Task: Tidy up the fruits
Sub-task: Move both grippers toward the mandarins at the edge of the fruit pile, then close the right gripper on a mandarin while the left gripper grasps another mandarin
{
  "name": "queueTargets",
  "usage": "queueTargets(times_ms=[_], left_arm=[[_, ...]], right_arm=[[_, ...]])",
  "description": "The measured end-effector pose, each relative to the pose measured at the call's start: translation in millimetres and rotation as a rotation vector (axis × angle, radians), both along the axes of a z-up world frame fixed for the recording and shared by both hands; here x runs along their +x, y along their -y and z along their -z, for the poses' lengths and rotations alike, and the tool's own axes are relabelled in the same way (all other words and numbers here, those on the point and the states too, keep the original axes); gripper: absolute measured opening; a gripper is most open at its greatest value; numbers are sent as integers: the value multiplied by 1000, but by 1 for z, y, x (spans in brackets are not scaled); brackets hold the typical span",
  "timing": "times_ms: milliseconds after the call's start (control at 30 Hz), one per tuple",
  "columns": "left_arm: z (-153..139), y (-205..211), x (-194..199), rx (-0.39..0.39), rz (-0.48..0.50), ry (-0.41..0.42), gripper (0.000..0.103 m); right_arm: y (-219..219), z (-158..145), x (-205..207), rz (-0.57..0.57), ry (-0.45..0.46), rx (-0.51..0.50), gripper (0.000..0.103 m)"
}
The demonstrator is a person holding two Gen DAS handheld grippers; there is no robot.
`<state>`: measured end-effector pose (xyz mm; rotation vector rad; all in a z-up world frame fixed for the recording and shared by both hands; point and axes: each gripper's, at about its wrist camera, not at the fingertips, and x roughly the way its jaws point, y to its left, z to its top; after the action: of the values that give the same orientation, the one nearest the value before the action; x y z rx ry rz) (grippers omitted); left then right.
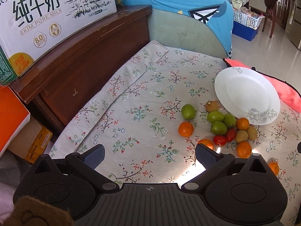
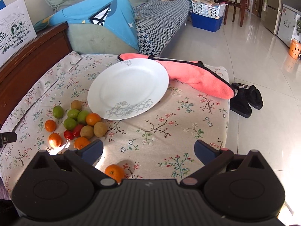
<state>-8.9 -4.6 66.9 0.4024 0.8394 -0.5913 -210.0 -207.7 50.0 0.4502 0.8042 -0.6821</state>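
Crowding plate (image 2: 129,86) rim: fruit pile (image 2: 79,122); pink towel (image 2: 203,77) under far edge. Both claws wide open, empty.

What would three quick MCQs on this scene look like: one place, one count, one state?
1. Where does the plate sit relative to the fruit pile?
A. under it B. beside it, far edge resting on the pink towel C. on the floor

2. How many red tomatoes are there?
A. two B. four C. none

3. The right gripper is:
A. shut on an orange B. open, holding nothing C. shut on the plate

Answers: 1 B, plate empty, fruit at its near edge; 2 A, two red ones together; 3 B, jaws wide apart.
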Motion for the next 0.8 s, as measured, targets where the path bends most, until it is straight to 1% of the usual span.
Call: queueTargets(times_ms=[100, 167, 200, 333, 433, 633, 767, 800], left_arm=[[5, 2, 1, -16, 8, -36, 102], [10, 5, -2, -11, 19, -47, 102], [12, 8, -3, -3, 30, -43, 101], [21, 20, -11, 34, 93, -9, 101], [27, 27, -15, 37, 135, 1, 101], [44, 39, -13, 35, 174, -43, 93], [51, 46, -12, 25, 192, -53, 82], [52, 48, -12, 17, 200, -56, 80]], right_arm=[[-1, 5, -4, -19, 0, 2, 102], [-5, 9, -3, -37, -12, 4, 102], [-8, 13, 1, -53, -23, 11, 101], [-20, 25, 8, -106, -51, 42, 89], [-26, 31, 11, -128, -49, 64, 87], [-31, 36, 13, -152, -45, 86, 76], [-30, 40, 13, -160, -39, 109, 70], [-31, 41, 13, -163, -39, 115, 67]])
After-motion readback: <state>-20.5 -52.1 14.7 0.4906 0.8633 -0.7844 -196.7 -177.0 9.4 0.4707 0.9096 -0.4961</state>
